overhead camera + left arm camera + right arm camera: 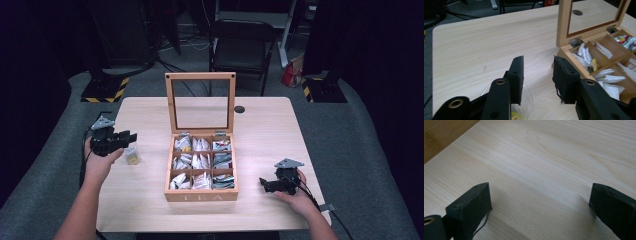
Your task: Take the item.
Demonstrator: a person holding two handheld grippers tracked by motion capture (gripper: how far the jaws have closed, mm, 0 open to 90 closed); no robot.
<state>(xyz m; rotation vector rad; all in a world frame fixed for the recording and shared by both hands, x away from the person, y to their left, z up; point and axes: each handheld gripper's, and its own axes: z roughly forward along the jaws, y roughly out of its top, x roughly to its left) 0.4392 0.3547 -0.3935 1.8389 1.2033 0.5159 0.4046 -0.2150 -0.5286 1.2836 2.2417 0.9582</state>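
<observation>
A wooden tea box (pixel 201 196) stands mid-table with its glass-paned lid (pixel 200 76) upright. Its nine compartments hold tea bags (pixel 201 161). Left of the box a small clear plastic cup (pixel 132 156) holds something yellow. My left gripper (pixel 131 137) hovers just above that cup, jaws open with nothing between them. In the left gripper view the cup (pixel 527 100) lies beneath the left jaw of that gripper (pixel 537 72), and the box (pixel 574 53) stands to the right. My right gripper (pixel 262 184) rests near the table's front right, open; in its own view that gripper (pixel 540 202) frames bare wood.
A black round cable hole (pixel 239 109) sits in the tabletop (pixel 150 115) behind the box. Beyond the table stand a black folding chair (pixel 242 45) and a red bag (pixel 289 75) on the floor. Bare wood lies left and right of the box.
</observation>
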